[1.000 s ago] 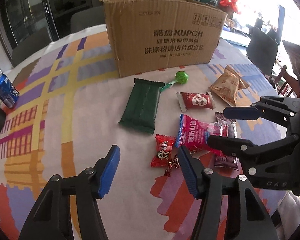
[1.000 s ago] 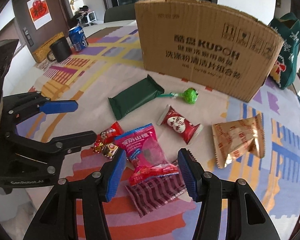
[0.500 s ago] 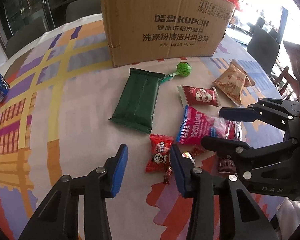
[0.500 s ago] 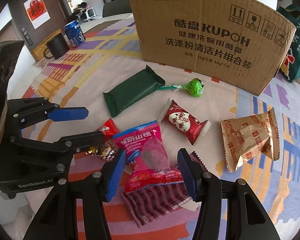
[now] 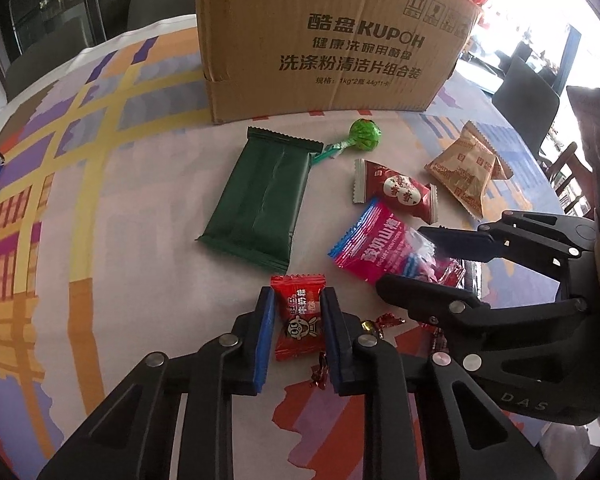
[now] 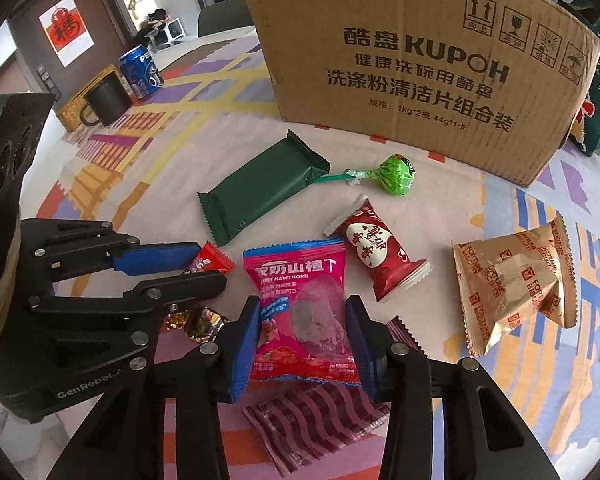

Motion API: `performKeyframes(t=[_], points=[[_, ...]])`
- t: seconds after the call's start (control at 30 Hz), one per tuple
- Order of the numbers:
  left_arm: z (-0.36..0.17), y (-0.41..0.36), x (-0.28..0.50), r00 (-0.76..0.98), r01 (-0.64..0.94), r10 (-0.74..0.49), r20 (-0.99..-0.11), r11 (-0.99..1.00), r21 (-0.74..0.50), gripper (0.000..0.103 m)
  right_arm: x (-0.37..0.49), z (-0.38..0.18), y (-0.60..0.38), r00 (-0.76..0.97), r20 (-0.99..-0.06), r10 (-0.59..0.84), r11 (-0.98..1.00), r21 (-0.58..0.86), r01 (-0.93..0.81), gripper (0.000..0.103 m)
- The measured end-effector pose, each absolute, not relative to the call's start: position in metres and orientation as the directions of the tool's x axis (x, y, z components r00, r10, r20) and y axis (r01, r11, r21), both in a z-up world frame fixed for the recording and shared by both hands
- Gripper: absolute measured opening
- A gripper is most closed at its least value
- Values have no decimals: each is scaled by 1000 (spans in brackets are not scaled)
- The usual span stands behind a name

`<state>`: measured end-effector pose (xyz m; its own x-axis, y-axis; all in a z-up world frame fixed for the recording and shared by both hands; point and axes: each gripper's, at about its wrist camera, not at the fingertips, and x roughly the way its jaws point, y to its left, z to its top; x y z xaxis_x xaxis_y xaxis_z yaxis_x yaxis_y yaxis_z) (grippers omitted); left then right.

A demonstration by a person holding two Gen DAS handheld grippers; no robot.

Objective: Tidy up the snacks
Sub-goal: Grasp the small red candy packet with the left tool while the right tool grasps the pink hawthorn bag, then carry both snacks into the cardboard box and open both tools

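Snacks lie on the patterned tablecloth in front of a cardboard box. My left gripper has its blue pads against both sides of a small red candy packet. My right gripper straddles a pink hawthorn packet, its pads touching the packet's edges. The box also shows in the right wrist view. A dark green bar, a green lollipop, a red-and-white candy and a tan biscuit packet lie further out.
A striped maroon packet lies under my right gripper. Small foil-wrapped candies lie between the grippers. A black mug and a blue Pepsi can stand at the far left. Chairs stand beyond the table at right.
Both grippers moved forward and down. The left jaws narrowed from wide open onto the red candy packet. The right jaws narrowed onto the pink packet.
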<state>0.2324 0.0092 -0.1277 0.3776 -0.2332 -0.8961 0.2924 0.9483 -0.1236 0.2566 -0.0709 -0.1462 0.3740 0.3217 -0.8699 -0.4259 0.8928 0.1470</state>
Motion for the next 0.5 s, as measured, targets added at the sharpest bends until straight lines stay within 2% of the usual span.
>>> performKeyframes(t=[0.13,0.5], points=[[-128,8,232,380,291,-233,-895,949,-123,19,256,-146,-71,375,-868,325,893,152,-423,40],[-97,10,220,462,270,-243,-853,955,-126,19,244,-124,-76,433,-834,343,898,154,-413,38]])
